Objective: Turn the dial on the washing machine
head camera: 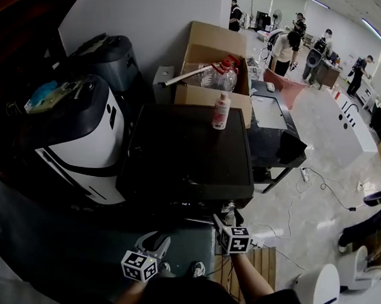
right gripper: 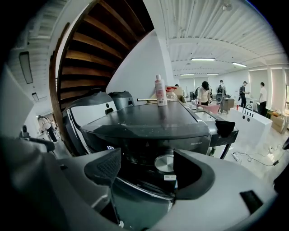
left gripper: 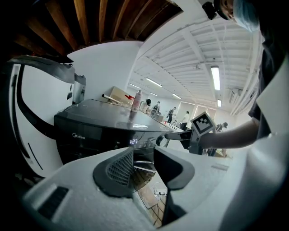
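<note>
Dial (right gripper: 165,162), a rigid metal-faced knob on the washing machine's (right gripper: 149,122) front panel, likely turns in stiff clicks; its smooth rim could slip, so pinch squarely across it. Right tongs (right gripper: 146,159) stand spread just before it, untouching; left tongs (left gripper: 143,157) gape empty before the machine's front. A bottle (head camera: 221,110) tops its glossy lid; pale floor (head camera: 329,142) beyond.

Left gripper (left gripper: 143,168) low, jaws apart, gripping nothing; right gripper (right gripper: 146,170) higher, ahead (tilted slightly down), jaws wide apart, forearm (head camera: 255,284) extended.
</note>
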### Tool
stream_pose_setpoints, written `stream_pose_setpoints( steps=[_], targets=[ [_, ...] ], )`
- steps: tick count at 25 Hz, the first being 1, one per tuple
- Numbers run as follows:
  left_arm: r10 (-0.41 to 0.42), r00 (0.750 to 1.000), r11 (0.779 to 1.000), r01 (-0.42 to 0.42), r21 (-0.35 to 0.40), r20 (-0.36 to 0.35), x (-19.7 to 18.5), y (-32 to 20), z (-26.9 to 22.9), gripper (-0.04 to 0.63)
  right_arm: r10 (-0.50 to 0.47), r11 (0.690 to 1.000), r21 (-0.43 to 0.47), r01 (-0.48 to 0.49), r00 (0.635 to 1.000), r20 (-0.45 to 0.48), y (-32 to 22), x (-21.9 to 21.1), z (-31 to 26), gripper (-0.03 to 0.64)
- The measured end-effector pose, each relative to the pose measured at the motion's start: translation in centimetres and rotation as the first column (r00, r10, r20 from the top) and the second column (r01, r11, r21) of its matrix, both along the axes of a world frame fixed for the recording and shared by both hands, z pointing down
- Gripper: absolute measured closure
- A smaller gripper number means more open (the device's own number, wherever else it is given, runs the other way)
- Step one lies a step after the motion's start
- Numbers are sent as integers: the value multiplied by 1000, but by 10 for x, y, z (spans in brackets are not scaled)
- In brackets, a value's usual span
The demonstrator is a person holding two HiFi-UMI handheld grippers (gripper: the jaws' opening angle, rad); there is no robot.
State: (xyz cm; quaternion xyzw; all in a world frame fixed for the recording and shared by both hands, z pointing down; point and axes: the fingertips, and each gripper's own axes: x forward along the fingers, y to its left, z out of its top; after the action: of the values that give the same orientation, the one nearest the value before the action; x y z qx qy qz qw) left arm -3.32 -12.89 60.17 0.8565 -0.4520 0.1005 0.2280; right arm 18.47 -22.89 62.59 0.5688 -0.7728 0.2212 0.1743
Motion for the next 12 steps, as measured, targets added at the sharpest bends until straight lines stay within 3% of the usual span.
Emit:
stream_pose_setpoints(
  steps=[12],
  targets=[
    [90, 996, 995, -89, 36, -16, -19, -18, -22, 465, 20, 996, 86, -24, 999, 40, 31, -43, -59, 351]
  ],
)
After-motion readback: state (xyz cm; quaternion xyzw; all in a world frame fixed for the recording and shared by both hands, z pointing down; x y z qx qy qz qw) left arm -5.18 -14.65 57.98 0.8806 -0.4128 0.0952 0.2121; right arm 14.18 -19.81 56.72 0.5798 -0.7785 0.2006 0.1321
